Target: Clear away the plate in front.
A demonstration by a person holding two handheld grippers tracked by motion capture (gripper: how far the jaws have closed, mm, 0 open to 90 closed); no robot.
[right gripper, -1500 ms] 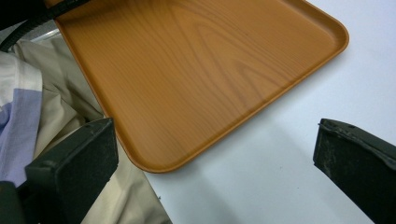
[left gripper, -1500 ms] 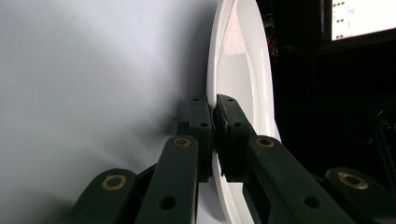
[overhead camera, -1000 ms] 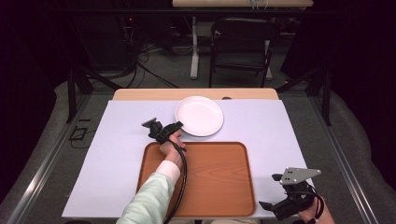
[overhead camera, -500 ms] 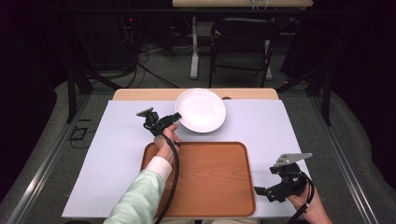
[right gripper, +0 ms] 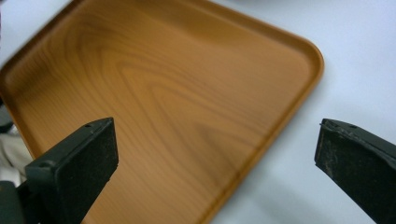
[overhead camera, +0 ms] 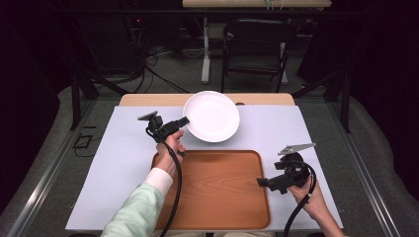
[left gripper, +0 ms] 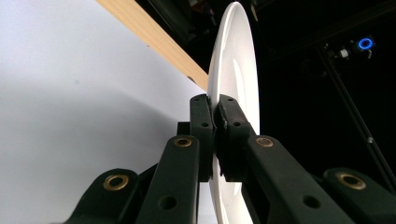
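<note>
Lifted since a second ago, the white plate (overhead camera: 211,116) hangs tilted, its rim pinched in the left gripper (overhead camera: 184,121). The wooden tray (overhead camera: 217,190) lies just toward the person. The right gripper (overhead camera: 260,182) gapes empty at its right edge.

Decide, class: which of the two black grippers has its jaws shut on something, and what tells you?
The left gripper. Its jaws pinch the rim of the white plate, plain in its own view. The right gripper stands with jaws wide apart by the wooden tray.

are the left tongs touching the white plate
Touching. In the left gripper view the left tongs are shut on the rim of the white plate, both pads pressed against it with no gap.
</note>
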